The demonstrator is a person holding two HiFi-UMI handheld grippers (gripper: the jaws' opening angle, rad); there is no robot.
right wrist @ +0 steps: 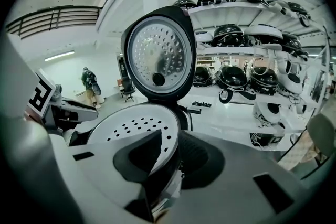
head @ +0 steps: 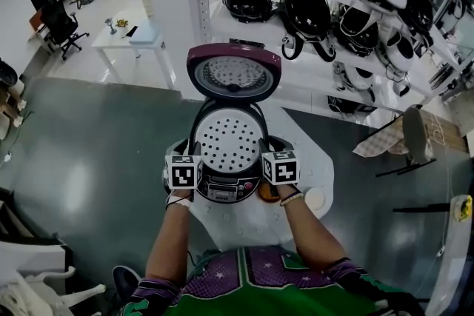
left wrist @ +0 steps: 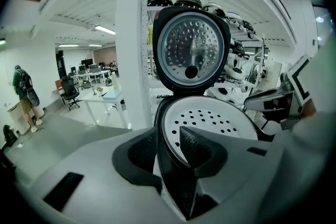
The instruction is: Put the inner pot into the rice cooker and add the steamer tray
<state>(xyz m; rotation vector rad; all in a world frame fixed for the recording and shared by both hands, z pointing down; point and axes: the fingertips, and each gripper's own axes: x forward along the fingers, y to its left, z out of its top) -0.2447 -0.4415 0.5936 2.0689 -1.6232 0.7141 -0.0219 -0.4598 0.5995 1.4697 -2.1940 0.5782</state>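
Rice cooker (head: 224, 191) on a white table (head: 320, 159), seen from the head and from both grippers. The lid (head: 234, 74) stands open and upright beyond the tips of both tools, its perforated inner plate facing them.

The white perforated steamer tray (head: 228, 140) lies level in the mouth of the cooker, between the two tools. A dark rim runs beneath its edge; whether that rim belongs to the inner pot or to the cooker body cannot be told.

Left gripper (left wrist: 167, 152): the jaws stand a little apart and straddle the near left edge of the tray. The right jaw reaches in over the white tray, the left jaw hangs outside the dark rim, and a narrow gap shows beside the pads (left wrist: 193, 145). Its marker cube (head: 183, 172) sits at the cooker's front left.

Right gripper (right wrist: 170, 160): the jaws are likewise slightly spread, astride the near right edge of the tray. The left jaw lies over the tray and the right jaw outside the rim, with no firm pinch visible. Its marker cube (head: 281, 167) sits at the cooker's front right.

Beyond the lid, shelves (head: 326, 11) carry further rice cookers
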